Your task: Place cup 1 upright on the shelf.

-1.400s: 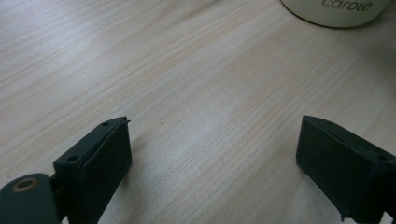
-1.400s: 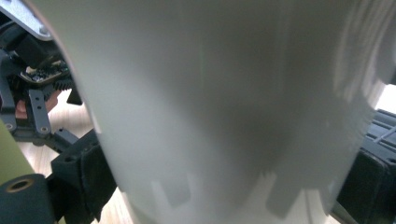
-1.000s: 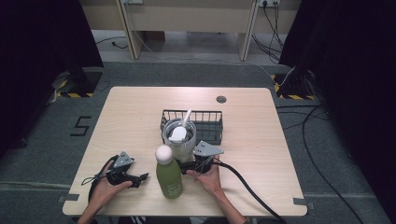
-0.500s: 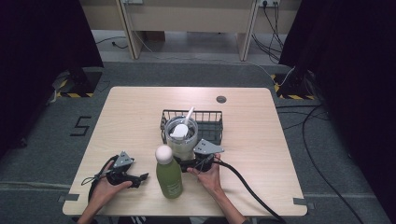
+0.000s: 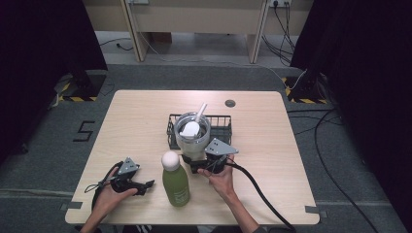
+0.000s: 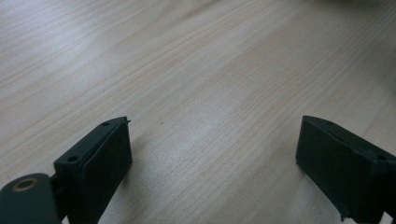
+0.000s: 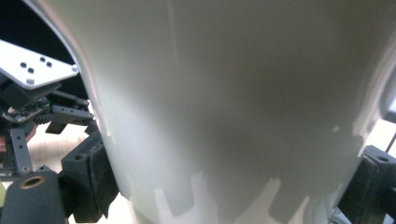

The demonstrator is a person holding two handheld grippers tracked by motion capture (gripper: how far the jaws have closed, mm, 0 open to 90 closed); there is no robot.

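Right gripper (image 5: pixel 197 164) fingers pinching the base of a translucent white plastic cup with straw (image 5: pixel 192 136), beside a black wire basket (image 5: pixel 222 127), left gripper (image 5: pixel 145 185) fingers spread over light wooden tabletop (image 5: pixel 136 121), green juice bottle with white cap (image 5: pixel 175 180) between them

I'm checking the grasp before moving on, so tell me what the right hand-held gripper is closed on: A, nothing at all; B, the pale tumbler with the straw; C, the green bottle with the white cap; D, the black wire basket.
B: in the right gripper view the jaws of the right hand-held gripper press either side of the pale tumbler, while the green bottle stands apart.
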